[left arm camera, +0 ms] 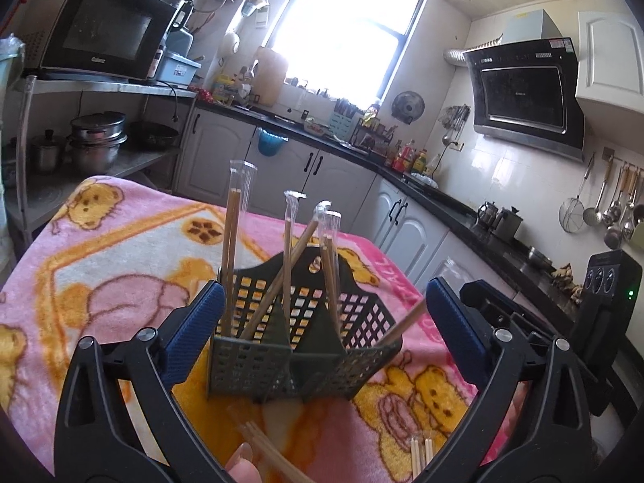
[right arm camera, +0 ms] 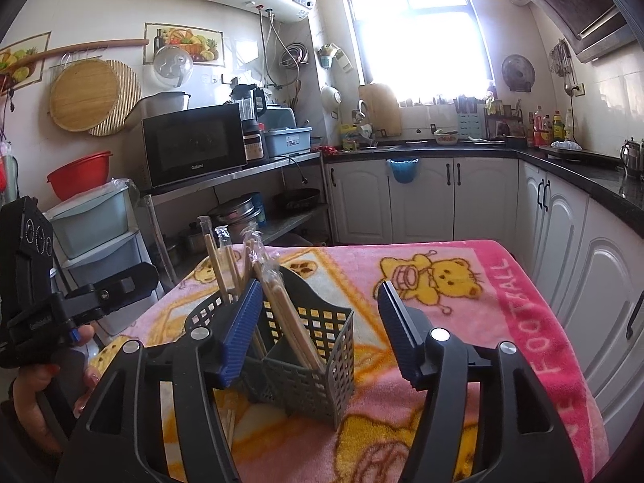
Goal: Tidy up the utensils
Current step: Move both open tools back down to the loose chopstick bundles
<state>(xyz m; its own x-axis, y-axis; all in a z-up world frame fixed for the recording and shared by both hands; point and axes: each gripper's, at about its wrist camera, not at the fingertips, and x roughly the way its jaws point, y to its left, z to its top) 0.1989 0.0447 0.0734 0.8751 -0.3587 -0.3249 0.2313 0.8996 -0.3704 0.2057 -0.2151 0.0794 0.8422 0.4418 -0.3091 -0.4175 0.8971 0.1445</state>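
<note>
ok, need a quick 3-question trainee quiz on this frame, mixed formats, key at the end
1. True or false: the grey perforated plastic utensil caddy lies tipped on its side.
2. The plastic-sleeved wooden chopsticks stand in: A) the caddy B) a glass C) a drawer.
3. Fill in: the caddy sits on a pink ____ blanket printed with yellow bears.

Key: 1 false, it stands upright. 2 A. 3 fleece; left gripper and right gripper both stand open, gripping nothing.
</note>
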